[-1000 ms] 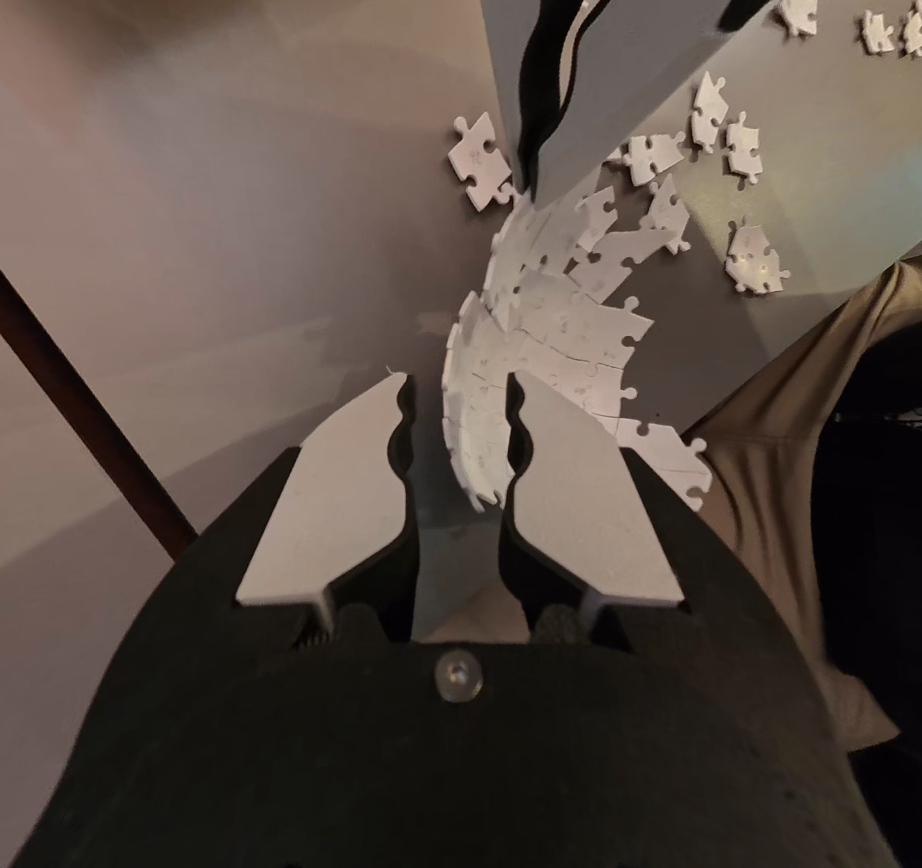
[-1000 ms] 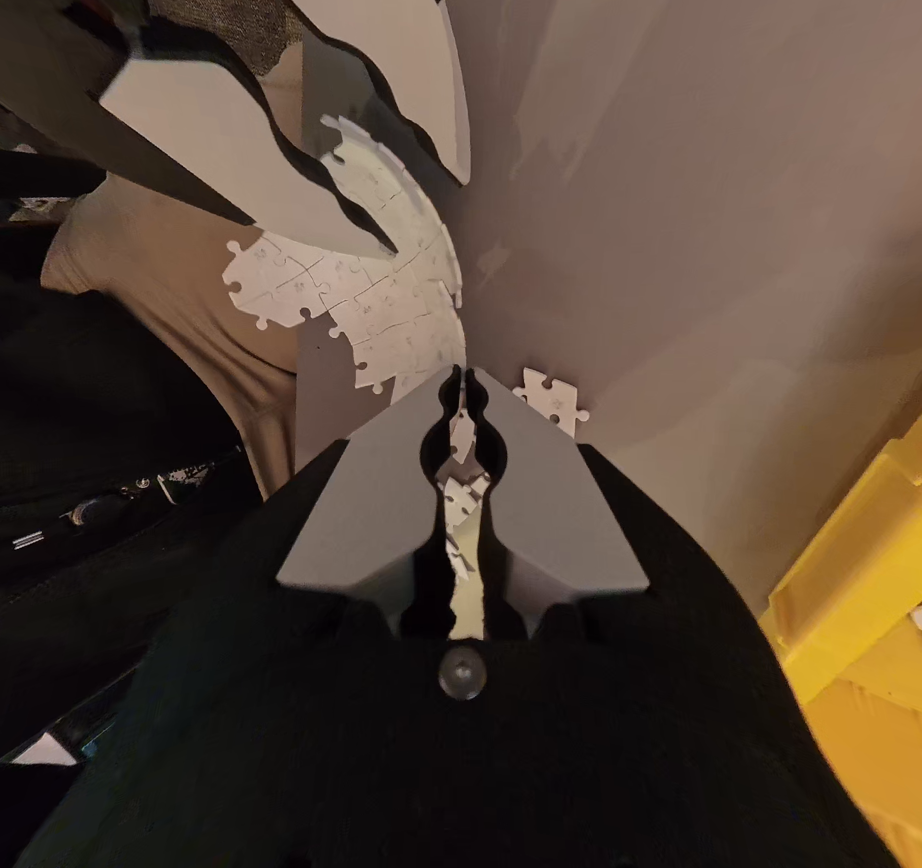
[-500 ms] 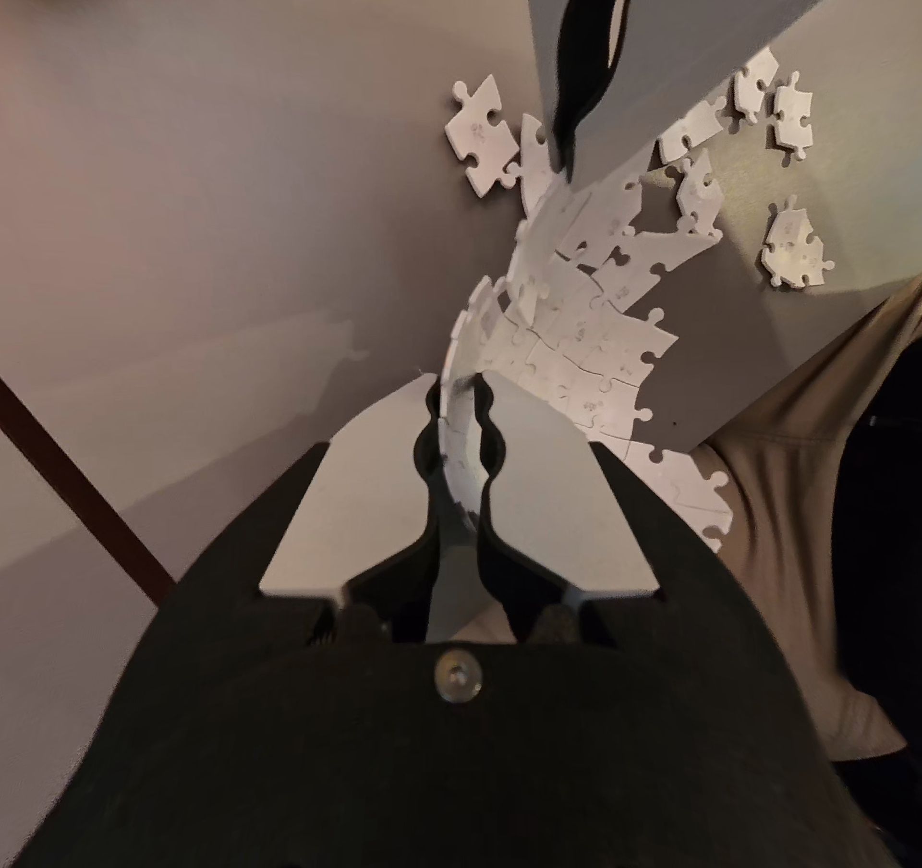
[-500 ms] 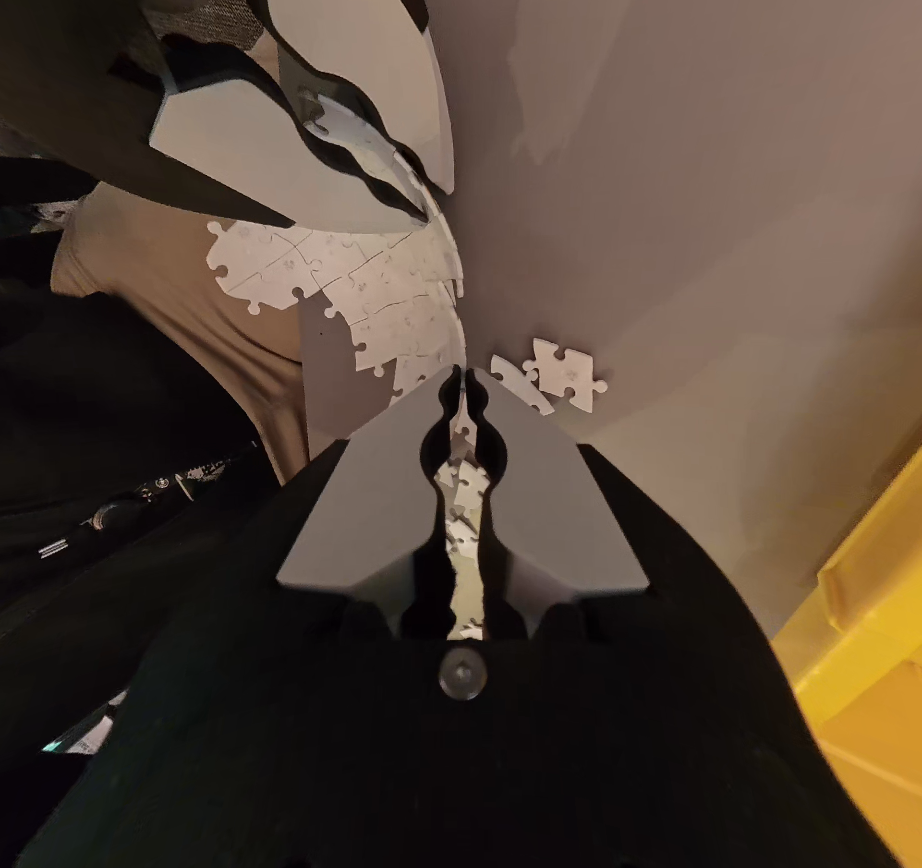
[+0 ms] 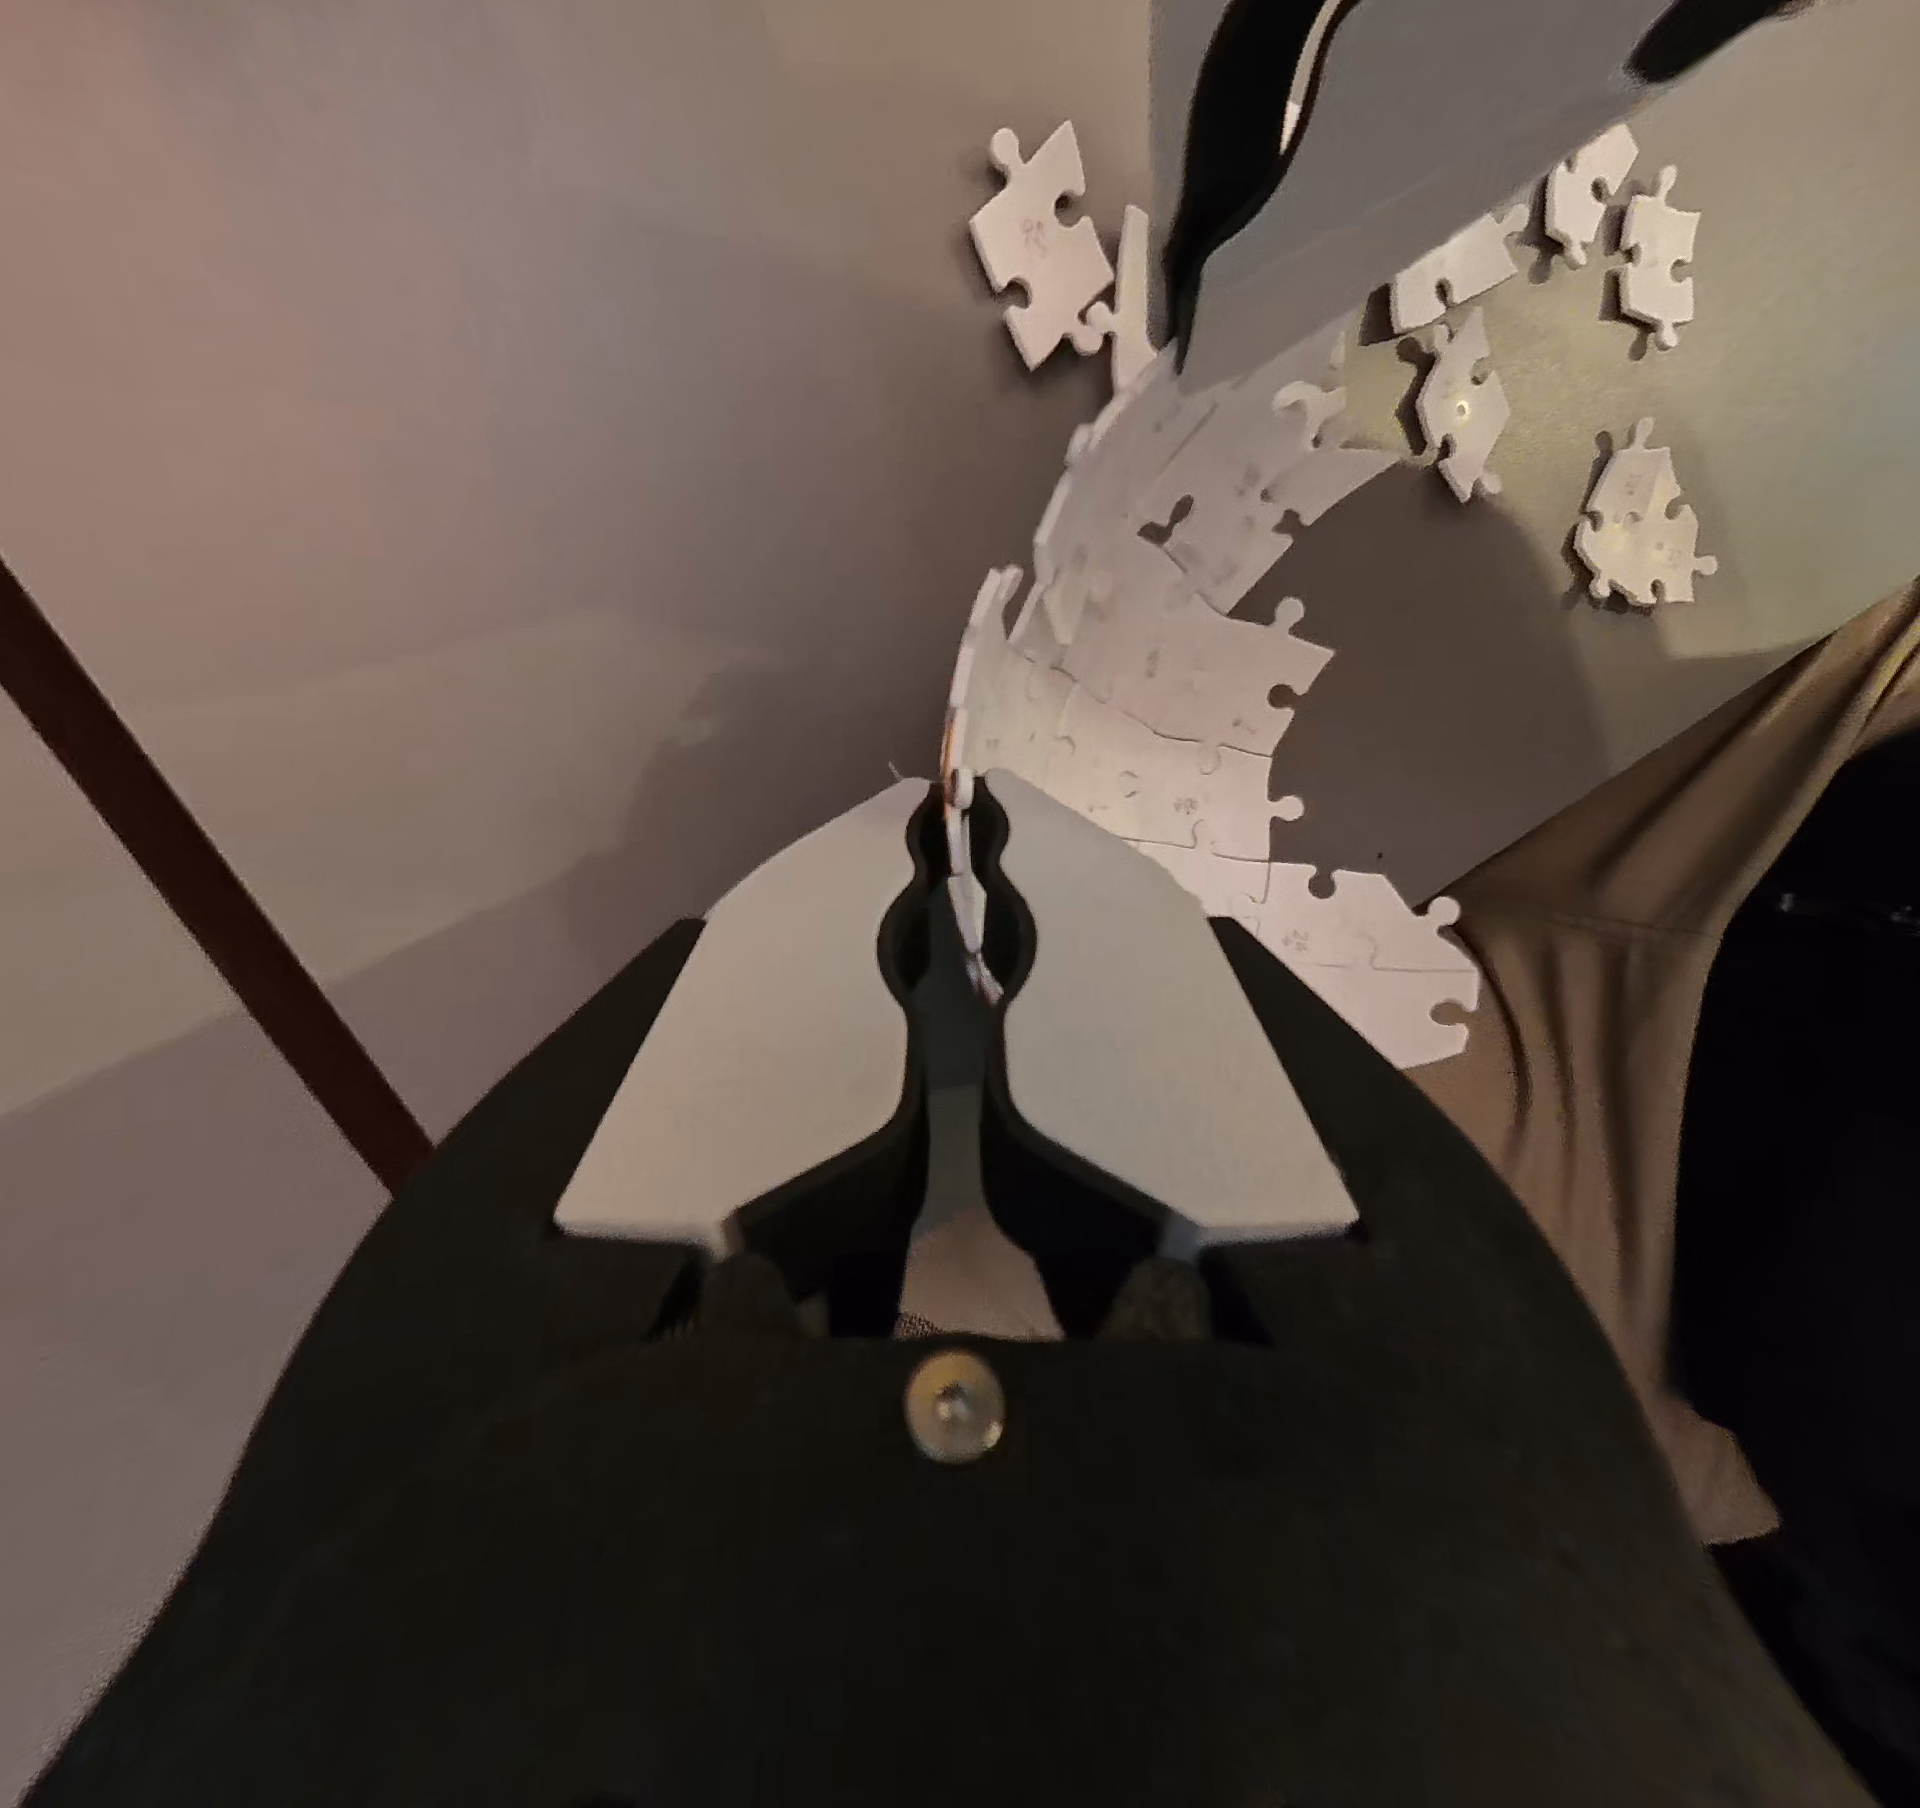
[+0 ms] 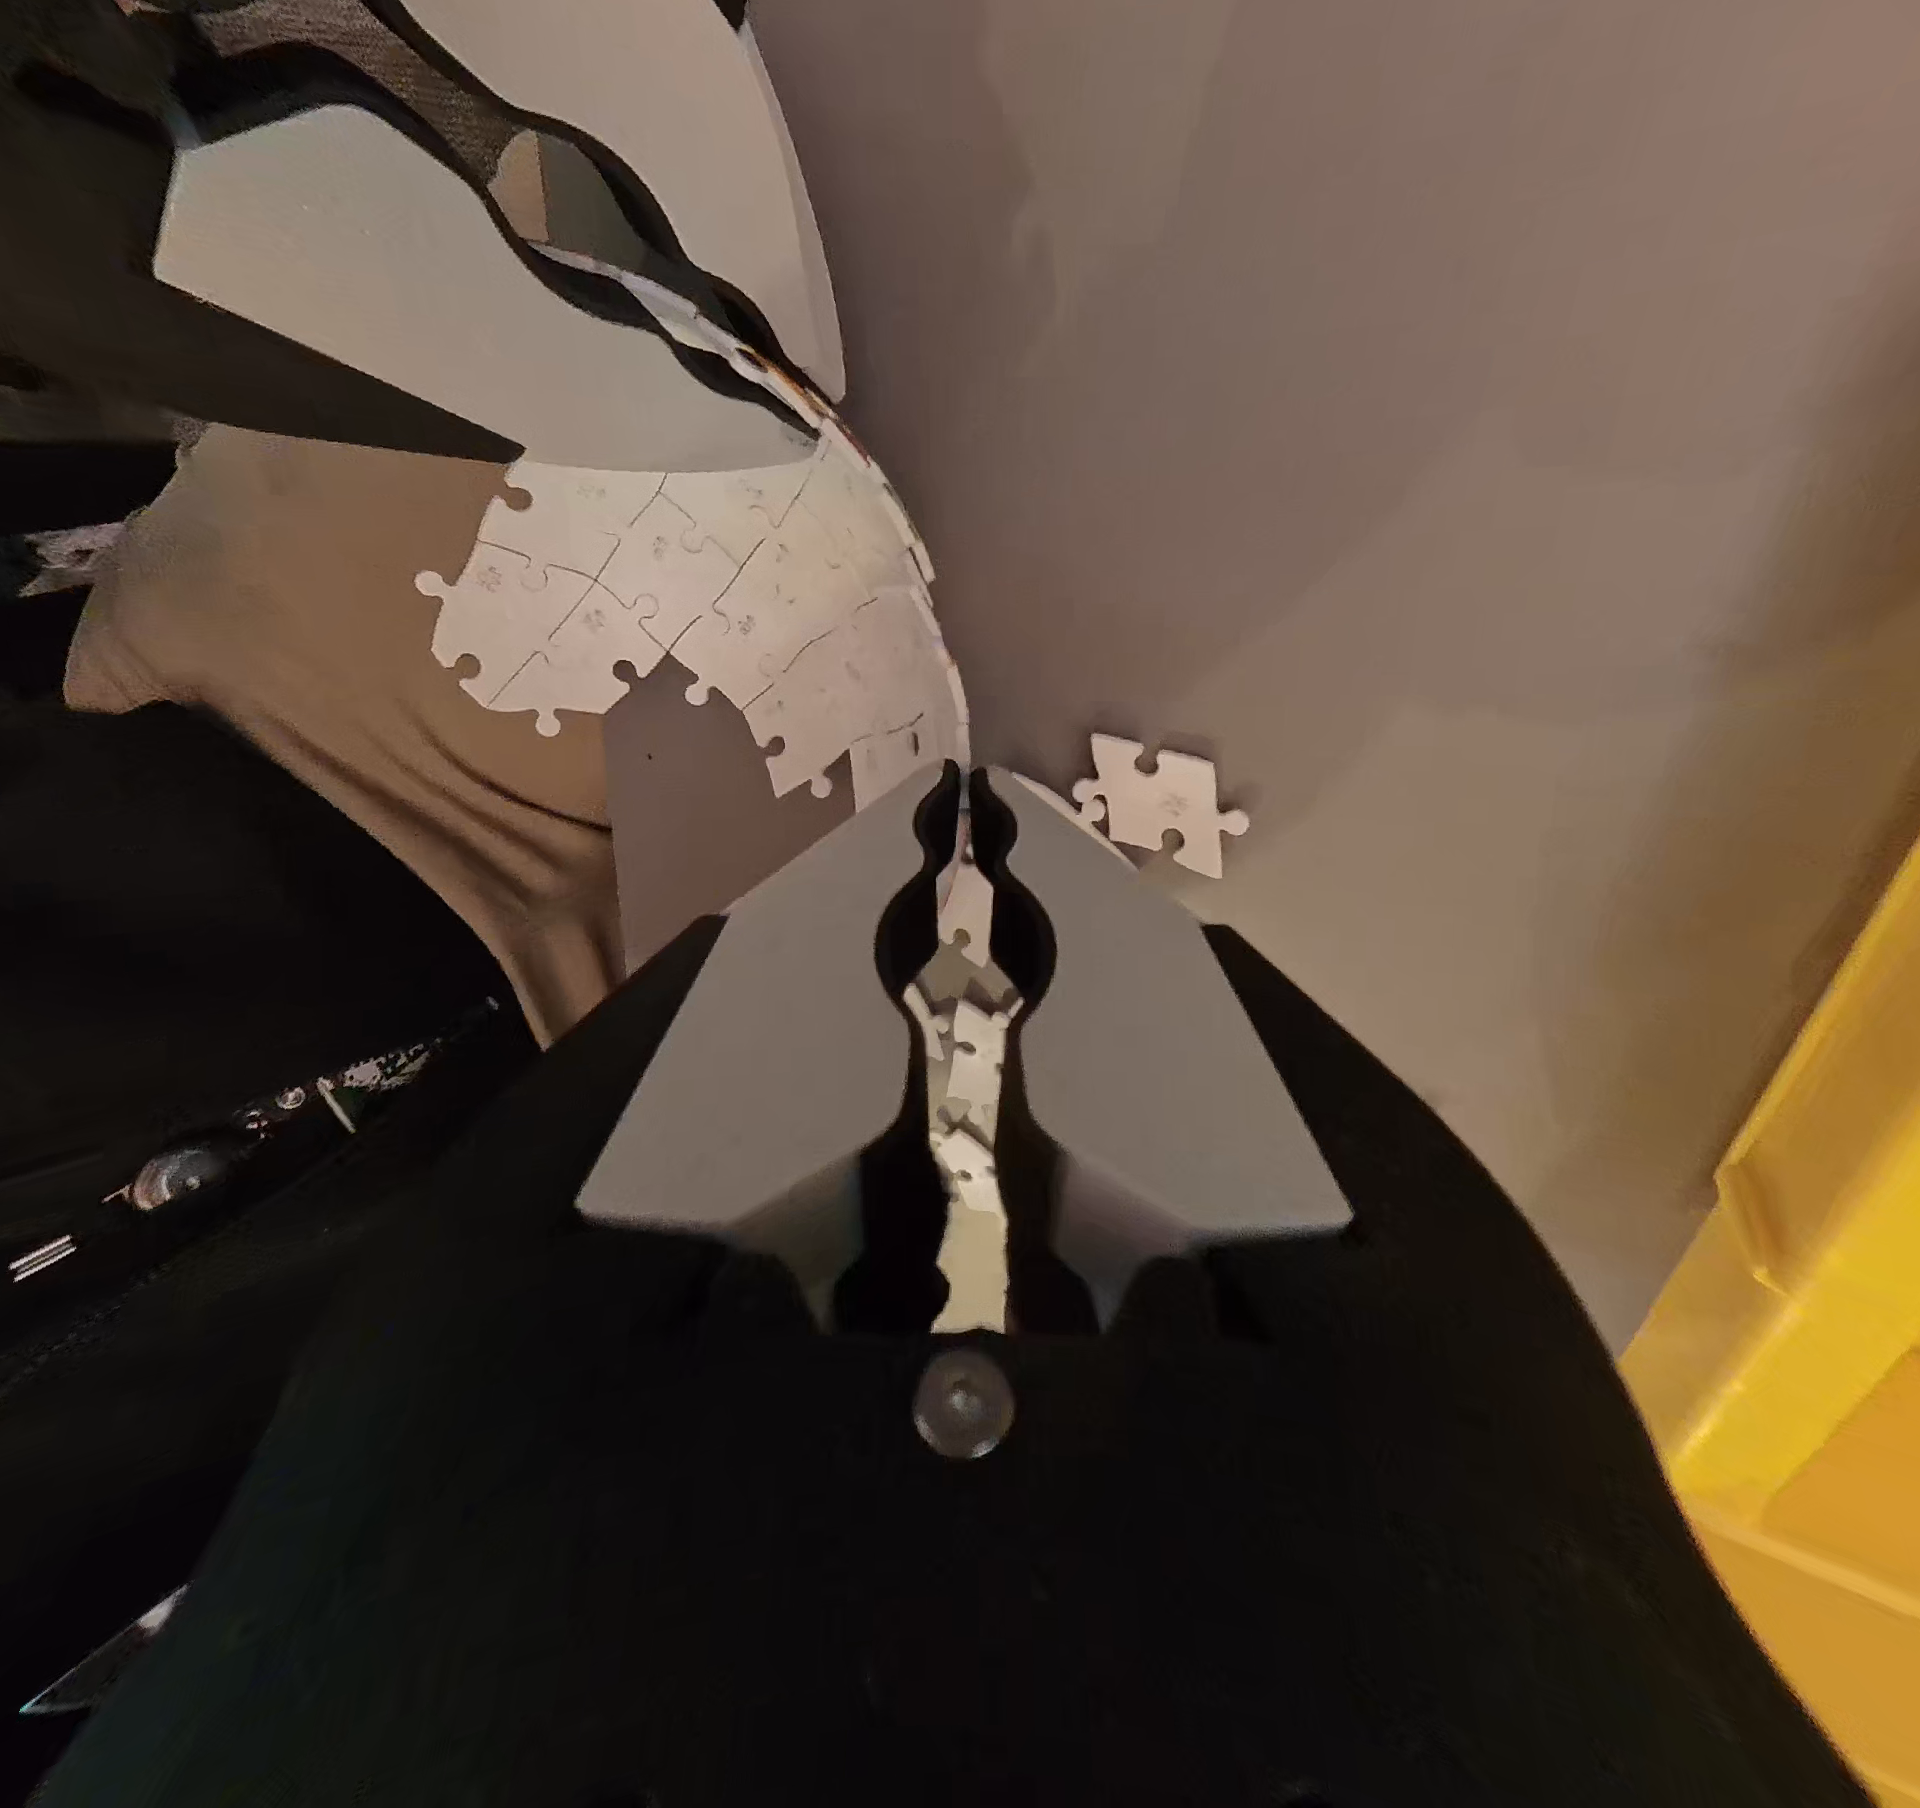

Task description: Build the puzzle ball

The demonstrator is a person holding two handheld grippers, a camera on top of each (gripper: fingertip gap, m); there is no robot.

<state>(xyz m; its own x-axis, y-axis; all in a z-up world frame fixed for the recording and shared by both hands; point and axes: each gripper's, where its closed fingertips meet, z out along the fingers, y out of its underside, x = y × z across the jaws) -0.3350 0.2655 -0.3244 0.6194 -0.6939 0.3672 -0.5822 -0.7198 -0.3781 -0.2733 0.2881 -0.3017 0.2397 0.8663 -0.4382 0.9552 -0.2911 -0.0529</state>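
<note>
Left wrist view: left gripper (image 5: 961, 787) clamped on the near edge of the curved puzzle shell (image 5: 1164, 678), a white arc of joined pieces seen edge-on between the grey fingers (image 5: 790, 1020), with the tips nearly meeting on it. Shell rises from the grip and bows to the right, its printed-number backs facing the camera. Far end of the shell is pinched by the right gripper (image 5: 1179, 345), entering from the top of frame. One loose piece (image 5: 1039, 241) lies on the grey table (image 5: 468, 356) just left of that far end; several more loose pieces (image 5: 1642, 522) are scattered to the right, apart from the shell. A tan sleeve (image 5: 1600, 979) sits below the shell's lower corner. Right wrist view: right gripper (image 6: 961, 776) clenched on the opposite shell edge, jaws almost shut with the thin white rim between them. Puzzle shell (image 6: 748, 615) arcs up and left to the left gripper (image 6: 800, 397), which grips its other end. Single loose piece (image 6: 1164, 802) just right of the fingertips. Yellow bin (image 6: 1808, 1239) at the right edge.
</note>
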